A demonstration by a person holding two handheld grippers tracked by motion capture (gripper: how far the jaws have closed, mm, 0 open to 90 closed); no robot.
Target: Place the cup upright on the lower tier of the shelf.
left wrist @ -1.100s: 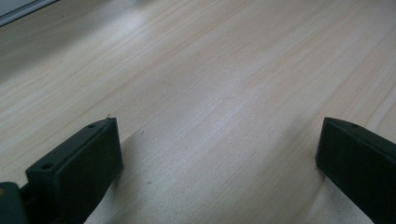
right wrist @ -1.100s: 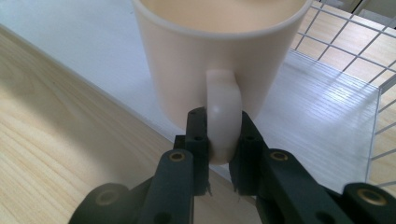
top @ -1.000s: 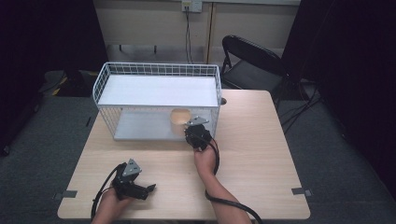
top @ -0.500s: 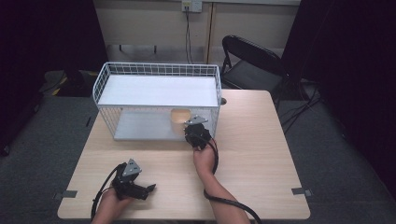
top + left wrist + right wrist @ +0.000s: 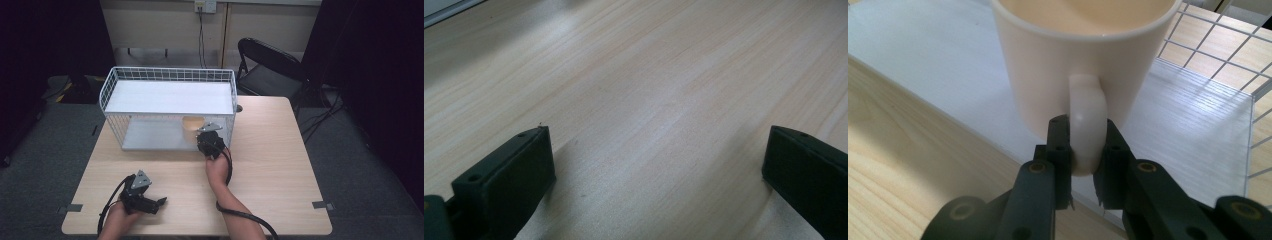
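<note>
Pale wooden table (image 5: 280, 165) bearing white two-tier wire rack (image 5: 170, 97); cream ceramic mug (image 5: 1083, 60) upright on rack's lower white shelf (image 5: 923, 60), handle (image 5: 1088, 125) clamped by right gripper (image 5: 1083, 150); left gripper (image 5: 659, 165) wide apart, low over bare tabletop near front edge

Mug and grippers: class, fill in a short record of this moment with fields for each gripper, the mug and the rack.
right gripper: jaws shut on the mug handle
mug: cream, upright, on the rack's lower white shelf
left gripper: jaws wide apart, nothing between them, over bare table
rack: white wire, two shelves, at the table's far side
</note>
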